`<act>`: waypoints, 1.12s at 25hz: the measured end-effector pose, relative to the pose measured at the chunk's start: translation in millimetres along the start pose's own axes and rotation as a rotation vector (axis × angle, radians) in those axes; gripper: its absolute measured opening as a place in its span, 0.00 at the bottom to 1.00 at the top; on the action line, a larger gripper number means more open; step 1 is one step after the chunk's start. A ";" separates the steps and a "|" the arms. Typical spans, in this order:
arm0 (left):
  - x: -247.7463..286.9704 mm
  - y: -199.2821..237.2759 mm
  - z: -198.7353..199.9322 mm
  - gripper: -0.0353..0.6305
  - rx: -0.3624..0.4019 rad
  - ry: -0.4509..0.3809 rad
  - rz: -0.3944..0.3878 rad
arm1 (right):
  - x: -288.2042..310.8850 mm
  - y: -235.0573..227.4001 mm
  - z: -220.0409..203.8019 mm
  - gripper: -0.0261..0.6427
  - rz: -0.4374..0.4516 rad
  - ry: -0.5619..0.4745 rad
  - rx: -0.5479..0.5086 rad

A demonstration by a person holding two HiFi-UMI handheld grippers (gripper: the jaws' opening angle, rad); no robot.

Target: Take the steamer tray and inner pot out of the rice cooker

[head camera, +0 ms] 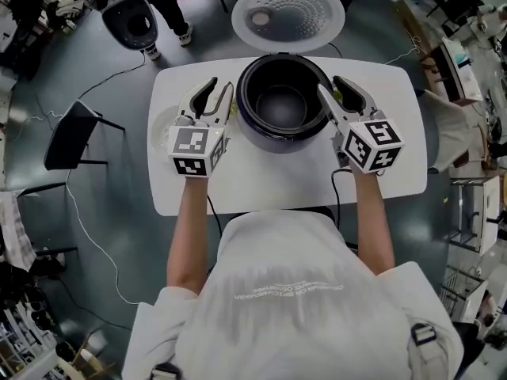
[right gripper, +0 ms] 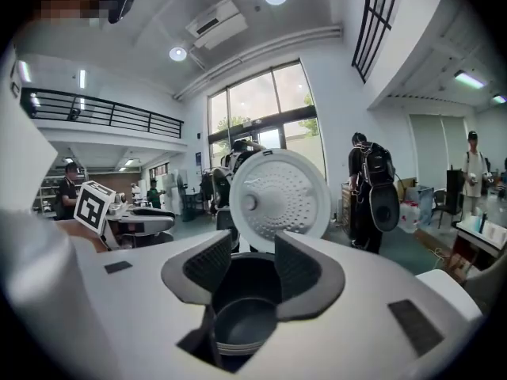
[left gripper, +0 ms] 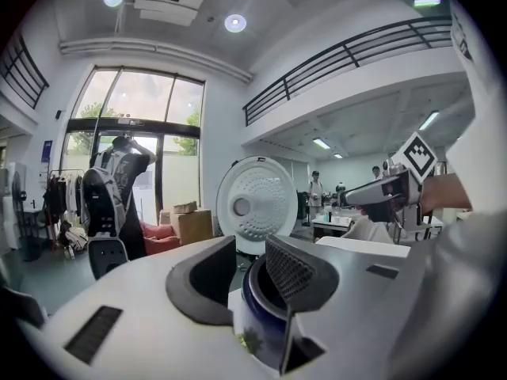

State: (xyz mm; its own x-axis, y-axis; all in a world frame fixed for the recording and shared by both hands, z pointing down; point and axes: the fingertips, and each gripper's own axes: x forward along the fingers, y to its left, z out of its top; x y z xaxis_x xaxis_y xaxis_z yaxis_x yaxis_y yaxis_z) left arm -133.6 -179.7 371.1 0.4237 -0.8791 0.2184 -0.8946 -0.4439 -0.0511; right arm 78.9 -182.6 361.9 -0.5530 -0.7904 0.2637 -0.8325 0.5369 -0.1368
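Left gripper [head camera: 219, 88] and right gripper [head camera: 337, 90] both stand with jaws apart and empty, flanking the cooker [head camera: 261, 138] on the table [head camera: 261, 182]. The inner pot [head camera: 283, 106] sits in the cooker, and no steamer tray shows in it. That pot looks stiff, light and slick, sunk in its housing, so I'd pinch its thin rim on opposite sides; the raised lid [head camera: 287, 14] stands behind, likely clear of a straight lift.

The rice cooker [head camera: 273, 138] has a dark navy body with a small yellow-green print; its inner pot [head camera: 282, 106] is matte dark grey. The lid [head camera: 287, 14] is white, dotted with small holes. Table [head camera: 261, 182] white, floor [head camera: 119, 212] dull grey-blue. The left gripper [head camera: 219, 85] and right gripper [head camera: 330, 84] are white with black ribbed pads [right gripper: 297, 271] and black-and-white checked marker cubes [head camera: 196, 150]
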 end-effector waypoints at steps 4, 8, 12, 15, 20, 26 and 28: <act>17.2 -23.3 18.2 0.24 0.036 -0.005 -0.026 | -18.9 -34.3 5.6 0.32 -0.050 -0.002 0.019; 25.6 -39.8 27.1 0.24 0.061 0.003 -0.041 | -31.2 -53.1 3.2 0.34 -0.063 0.005 0.030; 32.1 -47.4 33.1 0.24 0.071 0.021 -0.042 | -34.8 -65.8 5.3 0.34 -0.059 0.000 0.039; 38.2 -51.2 29.7 0.25 0.069 0.055 -0.040 | -32.1 -70.9 3.0 0.35 -0.045 0.010 0.042; 45.5 -47.0 5.3 0.25 0.060 0.152 -0.026 | -17.4 -67.7 -8.5 0.35 -0.005 0.054 0.032; 52.4 -50.5 -26.3 0.26 0.018 0.266 -0.040 | -0.8 -63.9 -27.7 0.35 0.064 0.137 0.029; 53.8 -52.6 -36.4 0.26 0.013 0.304 -0.040 | 3.6 -61.6 -37.1 0.35 0.097 0.177 0.034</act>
State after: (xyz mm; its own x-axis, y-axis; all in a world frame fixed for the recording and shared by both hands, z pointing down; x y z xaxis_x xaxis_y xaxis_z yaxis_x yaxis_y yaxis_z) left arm -68.9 -197.3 421.0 0.3945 -0.7697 0.5019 -0.8755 -0.4807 -0.0490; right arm 129.4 -207.6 406.8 -0.6185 -0.6695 0.4112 -0.7780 0.5951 -0.2013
